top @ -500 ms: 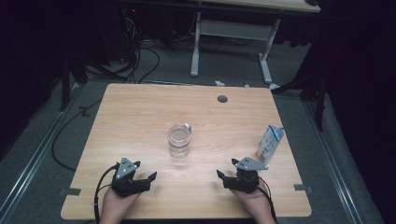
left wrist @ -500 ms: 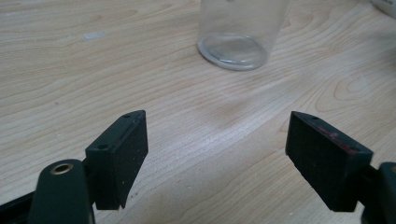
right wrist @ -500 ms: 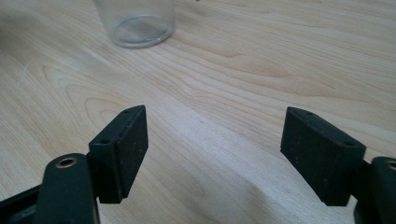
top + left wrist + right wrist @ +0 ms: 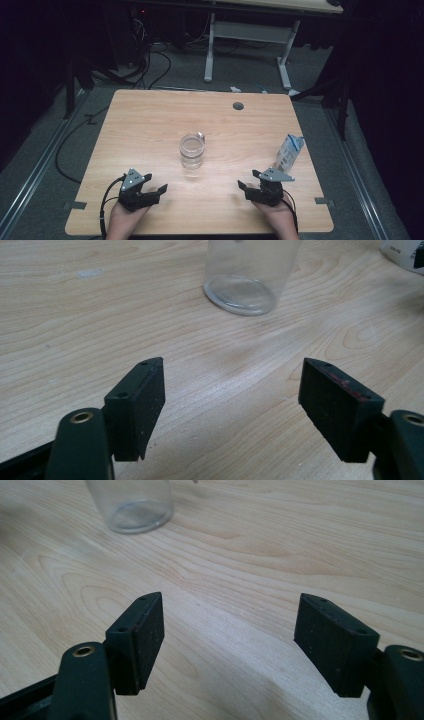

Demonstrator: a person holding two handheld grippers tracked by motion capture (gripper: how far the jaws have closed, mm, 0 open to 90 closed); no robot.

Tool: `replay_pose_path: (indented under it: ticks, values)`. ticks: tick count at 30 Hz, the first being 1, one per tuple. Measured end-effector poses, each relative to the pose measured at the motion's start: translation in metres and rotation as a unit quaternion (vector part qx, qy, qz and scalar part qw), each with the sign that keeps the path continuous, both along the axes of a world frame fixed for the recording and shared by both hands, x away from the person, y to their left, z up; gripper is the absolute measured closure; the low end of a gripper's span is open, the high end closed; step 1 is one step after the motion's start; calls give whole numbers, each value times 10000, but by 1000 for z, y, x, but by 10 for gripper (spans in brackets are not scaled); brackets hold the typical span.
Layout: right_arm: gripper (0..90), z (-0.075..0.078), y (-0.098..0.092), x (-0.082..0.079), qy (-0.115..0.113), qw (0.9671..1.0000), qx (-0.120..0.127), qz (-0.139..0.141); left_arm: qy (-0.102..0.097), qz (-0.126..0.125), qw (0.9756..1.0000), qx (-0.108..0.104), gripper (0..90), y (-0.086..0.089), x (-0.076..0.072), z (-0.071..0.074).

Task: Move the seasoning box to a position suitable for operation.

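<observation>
Your left gripper and right gripper rest released and empty, seemingly before any grasp, the glass jar ahead between them.

both hands hold a gripper low, left gripper and right gripper spread wide.

Your high view looks forward and down from above the near edge of the counter, far enough back to take in the whole top, the floor around it and both tongs, the left tongs and the right tongs, at the bottom of the frame. Your left gripper view rides low and close to the wood, facing the far right along the left tongs, and your right gripper view rides equally low, facing the far left along the right tongs. All three views share the glass jar at mid-counter and the bare wood before it.
</observation>
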State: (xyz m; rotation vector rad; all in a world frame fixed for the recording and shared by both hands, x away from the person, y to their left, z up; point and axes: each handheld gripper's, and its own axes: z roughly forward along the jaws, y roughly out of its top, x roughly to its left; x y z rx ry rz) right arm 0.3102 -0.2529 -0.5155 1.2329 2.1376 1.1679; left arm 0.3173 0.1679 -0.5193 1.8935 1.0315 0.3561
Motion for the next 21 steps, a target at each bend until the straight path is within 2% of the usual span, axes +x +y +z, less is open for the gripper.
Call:
replay_pose_path:
  ticks: [4, 5, 8, 9, 12, 13, 16, 19, 21]
  values:
    - [308, -2, -2, 0, -17, 10000, -77, -3, 11, 68, 9999, -93, 295, 3, 0, 1]
    - [311, -2, -3, -1, -25, 10000, -25, 23, 18, 87, 9998, -177, 305, 2, 0, 1]
    - [314, -2, -4, 0, -35, 10000, -56, 70, -29, 117, 9999, -118, 308, 0, 0, 1]
    - [315, -2, -6, -2, -120, 9997, -186, 140, -57, 117, 9999, -23, 310, -3, 0, 1]
    - [319, -2, -11, -4, -202, 9995, -237, 107, -14, 116, 9999, -73, 324, -5, 1, 1]
    - [320, -1, -13, -5, -185, 9996, -202, 75, -22, 119, 9998, -133, 324, -6, 1, 1]
    - [329, -1, -18, -6, -186, 9998, -55, 35, -38, 118, 9998, -139, 324, -10, 2, 2]
    - [343, -3, -17, -6, -237, 9996, -147, 90, -61, 165, 9998, -32, 348, -14, 2, 4]
    - [342, -6, -16, -4, -185, 9994, -244, 164, -47, 176, 9998, -15, 361, -16, 2, 5]
